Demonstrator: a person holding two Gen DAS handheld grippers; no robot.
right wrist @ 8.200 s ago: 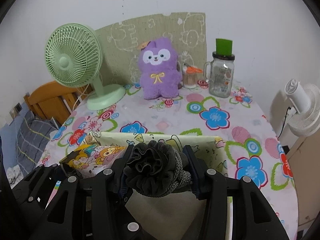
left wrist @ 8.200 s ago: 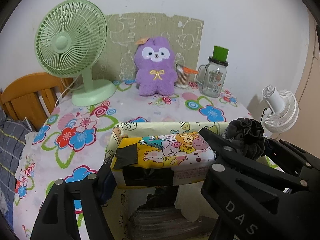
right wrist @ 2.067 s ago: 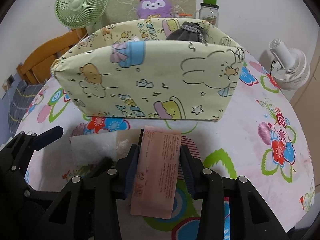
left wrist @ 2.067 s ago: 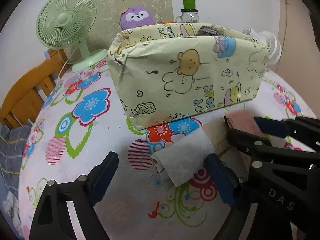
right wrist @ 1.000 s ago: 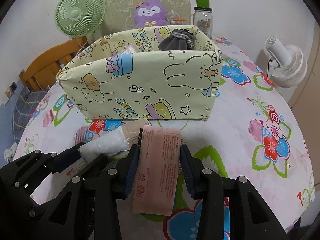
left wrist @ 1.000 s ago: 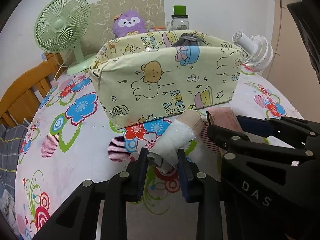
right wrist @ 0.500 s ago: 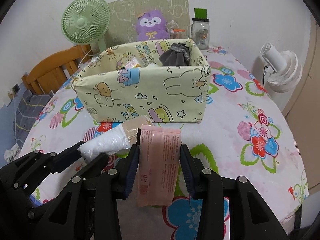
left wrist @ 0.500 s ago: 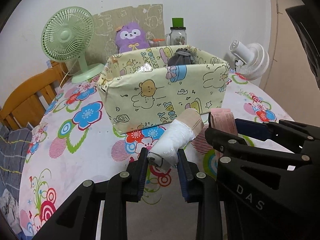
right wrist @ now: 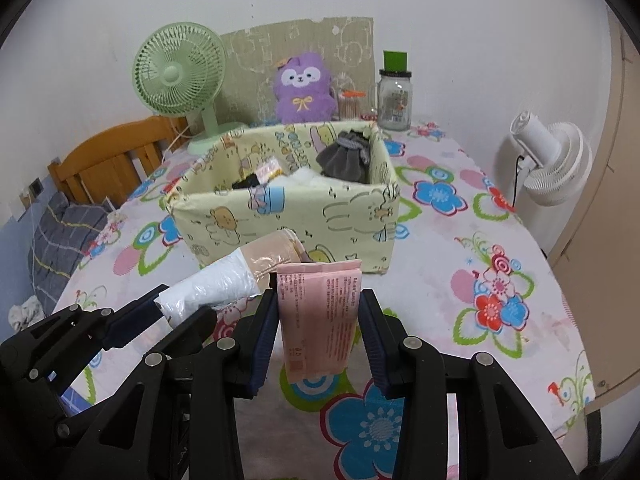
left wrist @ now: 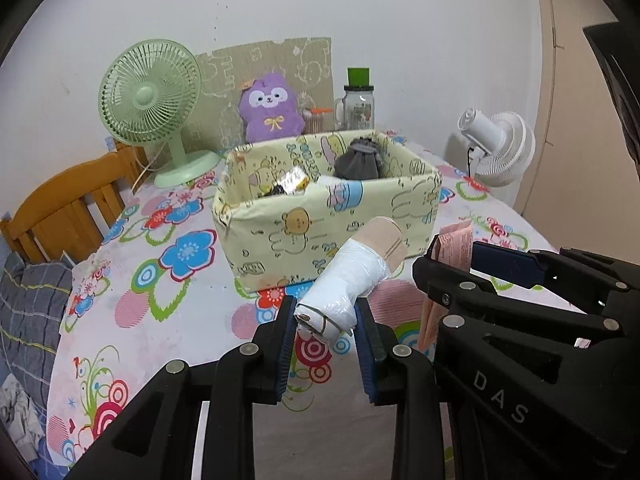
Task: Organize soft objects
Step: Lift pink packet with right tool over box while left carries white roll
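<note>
Both grippers lifted, box now lower ahead | left gripper [left wrist: 326, 322] pinches white roll [left wrist: 348, 280], right gripper [right wrist: 318, 322] pinches pink pack [right wrist: 320, 312] | risk: roll's free end catches fabric box [left wrist: 320, 216] wall.

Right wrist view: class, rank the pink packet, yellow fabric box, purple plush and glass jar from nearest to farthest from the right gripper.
1. Pink packet, clamped in the right gripper.
2. Yellow fabric box, mid-table ahead.
3. Purple plush and glass jar, both at the table's back edge; too close to call.
</note>
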